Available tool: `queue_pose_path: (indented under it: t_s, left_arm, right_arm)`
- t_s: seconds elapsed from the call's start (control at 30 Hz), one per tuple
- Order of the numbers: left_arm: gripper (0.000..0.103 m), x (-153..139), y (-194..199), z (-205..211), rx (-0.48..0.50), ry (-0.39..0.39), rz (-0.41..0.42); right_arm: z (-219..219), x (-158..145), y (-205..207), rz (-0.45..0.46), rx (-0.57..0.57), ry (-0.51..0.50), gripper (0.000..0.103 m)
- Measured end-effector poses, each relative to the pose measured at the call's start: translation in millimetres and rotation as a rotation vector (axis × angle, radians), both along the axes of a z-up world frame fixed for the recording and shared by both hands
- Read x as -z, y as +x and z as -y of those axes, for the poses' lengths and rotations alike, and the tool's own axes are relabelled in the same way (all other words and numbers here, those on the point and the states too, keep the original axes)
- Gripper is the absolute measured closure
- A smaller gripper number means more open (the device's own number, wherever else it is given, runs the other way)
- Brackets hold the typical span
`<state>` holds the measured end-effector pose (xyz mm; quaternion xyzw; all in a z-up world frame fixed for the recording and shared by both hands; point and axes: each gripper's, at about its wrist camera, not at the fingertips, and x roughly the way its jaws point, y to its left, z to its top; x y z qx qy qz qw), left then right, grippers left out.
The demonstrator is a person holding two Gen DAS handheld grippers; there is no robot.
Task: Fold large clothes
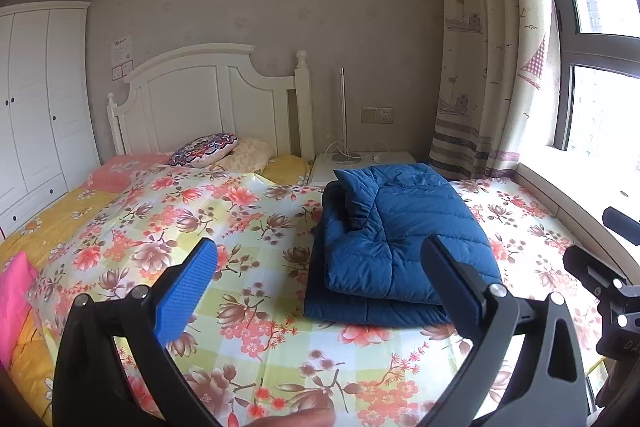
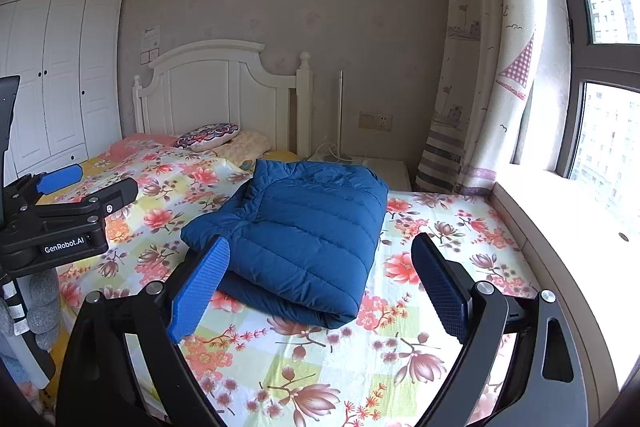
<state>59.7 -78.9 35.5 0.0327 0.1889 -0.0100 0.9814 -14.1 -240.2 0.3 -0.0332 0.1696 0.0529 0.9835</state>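
Observation:
A blue quilted jacket (image 1: 400, 239) lies folded into a thick rectangle on the floral bedsheet (image 1: 240, 211). My left gripper (image 1: 320, 243) is open and empty, held short of the jacket's near left corner. In the right wrist view the jacket (image 2: 304, 227) sits just beyond my right gripper (image 2: 320, 241), whose blue-padded fingers (image 2: 196, 291) stand wide apart with nothing pressed between them. The left gripper (image 2: 60, 223) shows at the left edge of that view, clear of the jacket. Part of the right gripper (image 1: 600, 283) shows at the right edge of the left wrist view.
A white headboard (image 1: 208, 99) and pillows (image 1: 204, 149) stand at the bed's far end, with a white nightstand (image 1: 360, 163) beside them. A curtain (image 2: 480, 87) and window ledge (image 2: 560, 211) border the right side. A white wardrobe (image 1: 36, 99) is at left. Pink cloth (image 1: 14, 299) lies near left.

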Motion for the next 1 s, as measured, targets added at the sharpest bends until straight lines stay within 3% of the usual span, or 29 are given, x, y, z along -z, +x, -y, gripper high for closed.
queue_pose_path:
  t_s: [1.0]
  left_arm:
    - [0.002, 9.9, -0.5, -2.6, 0.012, 0.009, -0.020]
  right_arm:
    - [1.5, 4.3, 2.7, -0.014, -0.009, 0.002, 0.011]
